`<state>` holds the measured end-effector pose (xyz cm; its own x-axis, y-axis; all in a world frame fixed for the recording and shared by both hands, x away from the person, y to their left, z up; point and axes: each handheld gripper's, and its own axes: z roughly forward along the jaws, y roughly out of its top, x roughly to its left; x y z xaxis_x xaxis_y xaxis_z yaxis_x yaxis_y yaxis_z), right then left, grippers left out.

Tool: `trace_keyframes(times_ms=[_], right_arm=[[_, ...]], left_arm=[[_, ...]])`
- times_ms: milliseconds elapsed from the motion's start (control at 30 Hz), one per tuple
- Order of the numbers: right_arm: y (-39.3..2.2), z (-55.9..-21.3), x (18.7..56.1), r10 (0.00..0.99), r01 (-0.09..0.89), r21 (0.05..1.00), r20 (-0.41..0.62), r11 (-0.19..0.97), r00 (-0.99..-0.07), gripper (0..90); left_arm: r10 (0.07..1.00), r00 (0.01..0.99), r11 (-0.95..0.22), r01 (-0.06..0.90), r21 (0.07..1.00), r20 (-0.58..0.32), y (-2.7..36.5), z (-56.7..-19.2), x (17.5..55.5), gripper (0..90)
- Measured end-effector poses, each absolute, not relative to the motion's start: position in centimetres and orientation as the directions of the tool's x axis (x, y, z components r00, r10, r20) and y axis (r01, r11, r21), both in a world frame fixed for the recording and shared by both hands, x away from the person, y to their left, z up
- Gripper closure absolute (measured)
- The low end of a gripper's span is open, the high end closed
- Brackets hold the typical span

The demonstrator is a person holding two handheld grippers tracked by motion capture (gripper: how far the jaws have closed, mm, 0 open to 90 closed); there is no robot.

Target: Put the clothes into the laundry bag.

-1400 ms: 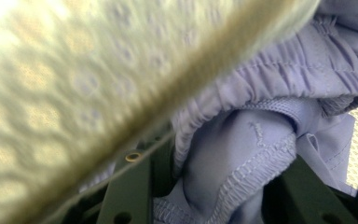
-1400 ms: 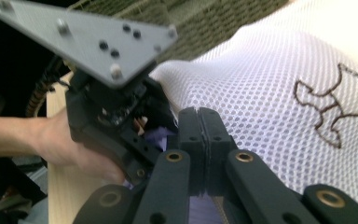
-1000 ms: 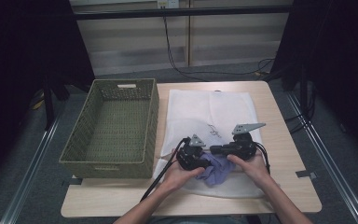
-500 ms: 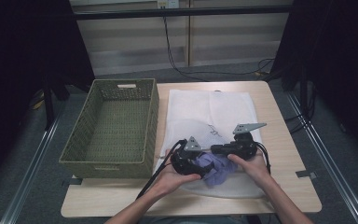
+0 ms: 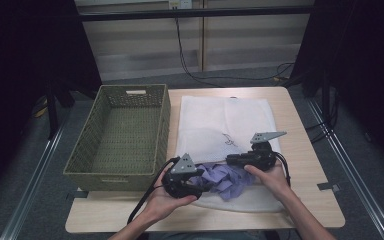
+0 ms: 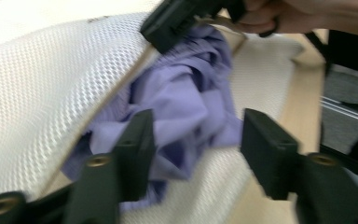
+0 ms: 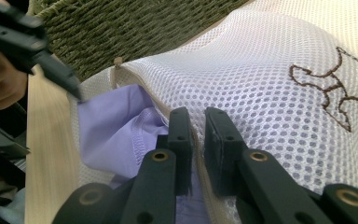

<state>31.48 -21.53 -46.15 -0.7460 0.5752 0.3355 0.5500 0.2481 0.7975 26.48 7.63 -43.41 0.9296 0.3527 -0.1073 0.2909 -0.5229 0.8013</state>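
A white mesh bag [image 5: 225, 120] lies flat on the table, its mouth toward me. A purple garment [image 5: 225, 177] sits bunched in that mouth, partly under the mesh [image 6: 42, 93]. My right gripper [image 5: 228, 160] points left at the bag's top hem. In the right gripper view its jaws [image 7: 196, 114] have just been opening: a narrow gap shows, and the hem runs through it. My left gripper [image 5: 200, 186] points right at the garment [image 6: 186, 98]. Its jaws [image 6: 198, 121] stand well apart and have just been closing, with cloth beyond them and none pinched.
A green woven basket [image 5: 117, 172] with nothing in it stands left of the bag, close to my left hand. The table's front edge [image 5: 205, 225] runs just below both hands. Bare wood [image 5: 305, 200] lies right of the bag. A brown embroidered motif [image 7: 335, 88] marks the mesh.
My left hand has drawn back to the left and toward me, away from the garment. More purple cloth now shows outside the bag. The right hand has stayed put.
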Motion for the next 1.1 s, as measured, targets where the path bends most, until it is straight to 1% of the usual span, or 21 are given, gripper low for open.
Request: trace_keyframes(times_ms=[67, 100, 133, 167, 233, 267, 300, 367, 400, 567, 633, 667, 700, 733, 767, 900, 933, 1000, 1100], right_arm=[[-21.5, -46.1, 31.5, 0.573, 0.549, 0.798, 0.336, 0.247, -0.747, 79.7], [-21.5, -46.1, 31.5, 0.573, 0.550, 0.798, 0.337, 0.247, -0.747, 79.1], [-21.5, -46.1, 31.5, 0.572, 0.550, 0.798, 0.338, 0.246, -0.747, 78.5], [-21.5, -46.0, 31.5, 0.571, 0.550, 0.798, 0.340, 0.245, -0.747, 77.6], [-21.5, -46.0, 31.5, 0.568, 0.549, 0.800, 0.342, 0.242, -0.749, 75.1], [-21.5, -46.0, 31.5, 0.568, 0.549, 0.800, 0.342, 0.242, -0.749, 75.1], [-21.5, -45.9, 31.5, 0.565, 0.549, 0.801, 0.345, 0.239, -0.750, 71.4], [-21.5, -45.8, 31.5, 0.563, 0.545, 0.805, 0.346, 0.233, -0.751, 69.9], [-21.5, -45.8, 31.5, 0.561, 0.545, 0.806, 0.347, 0.232, -0.752, 69.6], [-21.6, -45.2, 31.2, 0.559, 0.528, 0.818, 0.335, 0.226, -0.759, 65.7], [-21.7, -44.9, 31.0, 0.556, 0.520, 0.824, 0.330, 0.224, -0.763, 64.5], [-21.7, -44.8, 31.0, 0.555, 0.521, 0.825, 0.333, 0.221, -0.762, 63.7], [-21.7, -44.8, 30.9, 0.555, 0.521, 0.824, 0.332, 0.222, -0.762, 62.6], [-21.6, -44.8, 30.9, 0.548, 0.526, 0.821, 0.340, 0.224, -0.764, 61.4], [-21.6, -44.8, 30.9, 0.549, 0.526, 0.820, 0.339, 0.226, -0.764, 61.1], [-21.2, -44.6, 30.6, 0.526, 0.520, 0.821, 0.342, 0.235, -0.779, 58.6], [-21.1, -44.6, 30.3, 0.517, 0.522, 0.818, 0.346, 0.242, -0.783, 56.9], [-20.7, -44.5, 29.7, 0.517, 0.511, 0.814, 0.323, 0.275, -0.793, 54.0], [-20.5, -44.6, 29.0, 0.499, 0.509, 0.814, 0.329, 0.282, -0.802, 50.6]], left_arm=[[0.342, 0.933, -0.532, 0.292, 0.795, -0.114, 7.9, -43.7, 25.9, 52.8], [0.326, 0.938, -0.539, 0.285, 0.793, -0.115, 7.9, -44.0, 25.7, 56.2], [0.320, 0.941, -0.550, 0.280, 0.787, -0.111, 7.9, -44.3, 25.5, 57.1], [0.312, 0.941, -0.552, 0.289, 0.782, -0.128, 7.8, -44.7, 25.3, 57.2], [0.286, 0.949, -0.573, 0.282, 0.770, -0.135, 7.5, -45.4, 25.0, 59.7], [0.286, 0.949, -0.573, 0.282, 0.770, -0.135, 7.5, -45.4, 25.0, 59.6], [0.265, 0.952, -0.588, 0.285, 0.757, -0.152, 7.0, -46.2, 24.6, 58.5], [0.242, 0.959, -0.618, 0.269, 0.739, -0.147, 6.5, -46.9, 24.4, 55.5], [0.239, 0.960, -0.624, 0.268, 0.734, -0.147, 6.2, -47.1, 24.3, 55.7], [0.205, 0.971, -0.667, 0.232, 0.708, -0.124, 5.4, -47.7, 24.5, 63.6], [0.200, 0.971, -0.664, 0.232, 0.711, -0.130, 4.9, -48.3, 24.4, 63.2], [0.204, 0.970, -0.666, 0.235, 0.708, -0.131, 4.8, -48.5, 24.3, 61.0], [0.202, 0.971, -0.670, 0.232, 0.705, -0.129, 4.8, -48.7, 24.4, 56.2], [0.208, 0.969, -0.666, 0.238, 0.707, -0.131, 4.7, -49.0, 24.3, 55.2], [0.203, 0.972, -0.686, 0.227, 0.691, -0.117, 4.7, -49.0, 24.3, 55.9], [0.217, 0.971, -0.689, 0.226, 0.689, -0.102, 4.5, -49.4, 24.1, 57.7], [0.219, 0.971, -0.687, 0.225, 0.691, -0.098, 4.4, -49.4, 24.0, 58.8], [0.225, 0.970, -0.695, 0.226, 0.683, -0.093, 4.4, -49.4, 24.0, 59.6], [0.226, 0.970, -0.694, 0.221, 0.686, -0.084, 4.3, -49.4, 23.9, 60.0]])
